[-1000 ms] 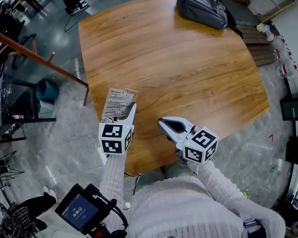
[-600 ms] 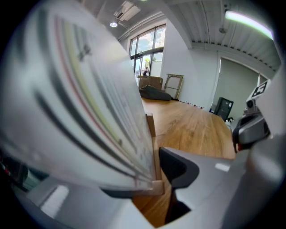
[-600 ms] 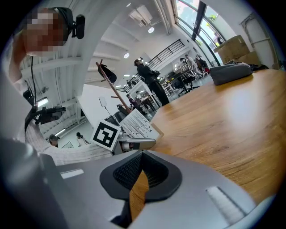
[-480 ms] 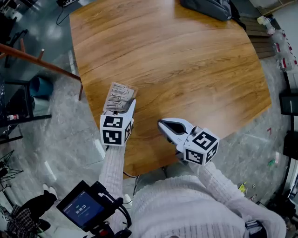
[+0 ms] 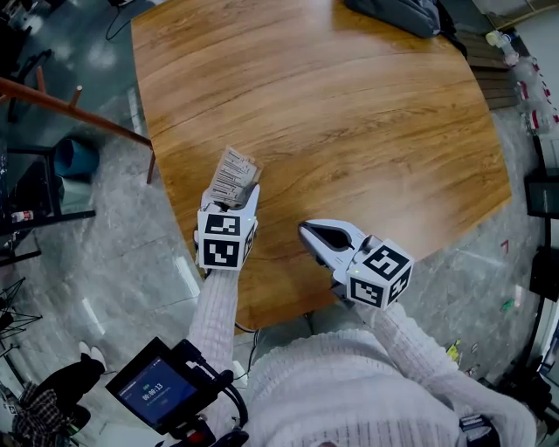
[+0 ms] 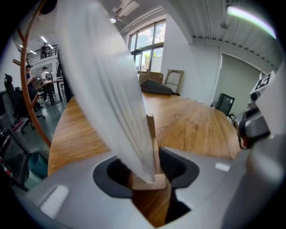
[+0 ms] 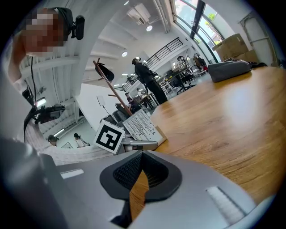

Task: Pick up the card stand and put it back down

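Head view places the card stand [image 5: 236,175] over the near left part of the wooden table [image 5: 349,113], close to its edge, at the tip of the left gripper [image 5: 232,204]. The stand is a small block of pale wood with a white card standing in its slot. The card is printed with rows of dark lines too small to read, and it leans away from the person, so the whole stand sits tilted rather than upright. In the left gripper view the jaws pinch the wooden base [image 6: 149,179] from both sides, and the card [image 6: 111,89] rises out of it as a broad, blurred white sheet slanting to the upper left. No view makes clear whether the base touches the tabletop or hangs just above it. The right gripper [image 5: 307,232] hovers just beside it, to the right over the near table edge, with its jaws pressed together and nothing between them. From the right gripper view the card's printed face and the block's light end show side on, just beyond the left gripper's marker cube [image 7: 109,136]. A grey bag [image 5: 393,13] lies at the far end of the table, well apart from both grippers.
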Available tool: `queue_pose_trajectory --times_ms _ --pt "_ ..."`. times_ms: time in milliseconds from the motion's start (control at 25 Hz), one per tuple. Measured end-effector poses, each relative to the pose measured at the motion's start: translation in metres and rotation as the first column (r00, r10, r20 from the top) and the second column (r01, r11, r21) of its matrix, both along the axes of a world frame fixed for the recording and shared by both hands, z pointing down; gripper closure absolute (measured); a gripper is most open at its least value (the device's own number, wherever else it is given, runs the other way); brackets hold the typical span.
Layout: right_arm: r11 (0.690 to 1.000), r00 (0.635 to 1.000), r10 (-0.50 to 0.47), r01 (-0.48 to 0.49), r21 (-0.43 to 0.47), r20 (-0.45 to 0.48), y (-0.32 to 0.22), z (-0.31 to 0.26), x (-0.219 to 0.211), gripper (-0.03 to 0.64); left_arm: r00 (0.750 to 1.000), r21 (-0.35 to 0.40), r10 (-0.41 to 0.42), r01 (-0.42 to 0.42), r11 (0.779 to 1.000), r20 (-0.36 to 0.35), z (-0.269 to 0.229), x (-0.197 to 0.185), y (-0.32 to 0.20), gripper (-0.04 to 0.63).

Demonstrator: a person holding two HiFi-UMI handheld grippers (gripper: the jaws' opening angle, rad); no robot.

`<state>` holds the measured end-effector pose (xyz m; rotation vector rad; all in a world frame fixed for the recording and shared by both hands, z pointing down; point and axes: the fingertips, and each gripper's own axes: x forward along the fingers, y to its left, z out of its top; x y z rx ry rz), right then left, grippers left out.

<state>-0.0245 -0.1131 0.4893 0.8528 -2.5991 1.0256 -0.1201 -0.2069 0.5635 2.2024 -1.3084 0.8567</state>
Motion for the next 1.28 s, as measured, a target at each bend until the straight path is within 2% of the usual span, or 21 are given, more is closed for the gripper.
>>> queue_pose_trajectory --times_ms 240,360,560,720,960,1080,1280 --pt "1.000 1.000 -0.012 0.012 -0.003 0.005 0.004 0.000 -0.004 0.617 0.998 0.045 0.003 -0.006 0.999 0.067 0.002 0.002 -0.001 0.401" --pt "1.000 1.000 -0.009 0.009 -0.002 0.003 0.007 -0.002 -0.003 0.617 0.996 0.067 0.009 -0.015 0.998 0.087 0.001 0.003 0.000 0.370" --pt "1.000 1.000 -0.010 0.010 0.010 0.002 0.010 -0.005 -0.001 0.617 0.997 0.077 -0.053 0.049 0.996 0.053 -0.005 -0.005 0.004 0.349" --pt "0.999 1.000 -0.025 0.025 0.027 0.002 0.015 -0.010 -0.005 0.617 0.997 0.077 -0.056 0.053 0.996 0.045 -0.016 -0.012 0.017 0.350" --pt "0.992 0.997 -0.073 0.072 0.108 0.009 0.015 -0.033 -0.019 0.617 0.995 0.122 -0.101 0.098 0.988 0.016 -0.047 -0.028 0.036 0.360" --pt "0.986 0.996 -0.091 0.090 0.142 0.005 0.018 -0.045 -0.025 0.617 0.993 0.164 -0.116 0.116 0.980 -0.014 -0.072 -0.031 0.055 0.382" --pt "0.974 0.994 -0.114 0.112 0.195 -0.004 0.025 -0.070 -0.029 0.617 0.988 0.243 -0.130 0.147 0.959 -0.086 -0.120 -0.026 0.092 0.461"
